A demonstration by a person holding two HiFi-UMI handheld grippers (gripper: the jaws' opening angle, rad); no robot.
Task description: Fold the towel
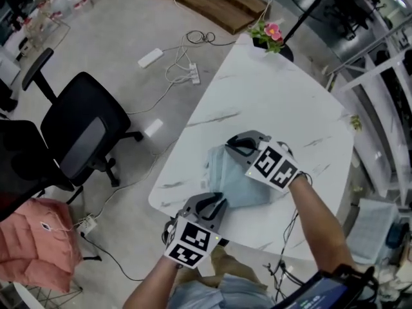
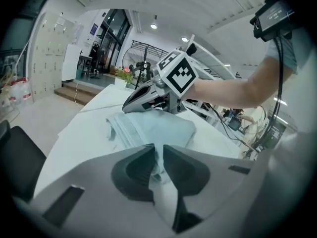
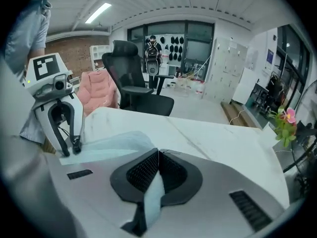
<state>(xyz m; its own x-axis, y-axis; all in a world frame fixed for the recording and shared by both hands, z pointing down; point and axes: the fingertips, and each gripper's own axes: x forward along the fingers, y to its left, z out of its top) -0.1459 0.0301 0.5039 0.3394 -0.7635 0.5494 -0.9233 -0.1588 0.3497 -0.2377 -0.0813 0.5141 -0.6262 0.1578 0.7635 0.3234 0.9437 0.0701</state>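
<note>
While a person stands at the near edge of a white, marble-veined counter [image 1: 277, 95], a pale blue towel [image 1: 248, 185] lies on it. It is already doubled into a thick pad and sits well short of the potted pink flower [image 1: 270, 34] at the counter's far corner.

The left hand-held gripper [image 1: 219, 201] sits at the towel end farthest from the flower and points toward it. Its own view shows the jaws drawn close with a bunch of blue cloth wedged between the pads, so it is clamped on the towel.

The right hand-held gripper [image 1: 230, 145] sits at the towel end nearest the flower, its forearm crossing above the cloth. Its own view shows the jaws pressed together on a strip of blue towel that trails toward the camera.

Both pinches lie on the same long edge, where stacked layers show, and that edge runs roughly in line with the flower. The rest of the towel lies flat to one side of that line, under the right forearm. Neither hand is the nearer one, as each already has its own end.

The next fold seems to turn on that shared edge. It would likely be lifted and carried sideways across the flat part, both ends travelling together so the edge stays pointed at the flower. If one end leads, the layers could skew or slip.
</note>
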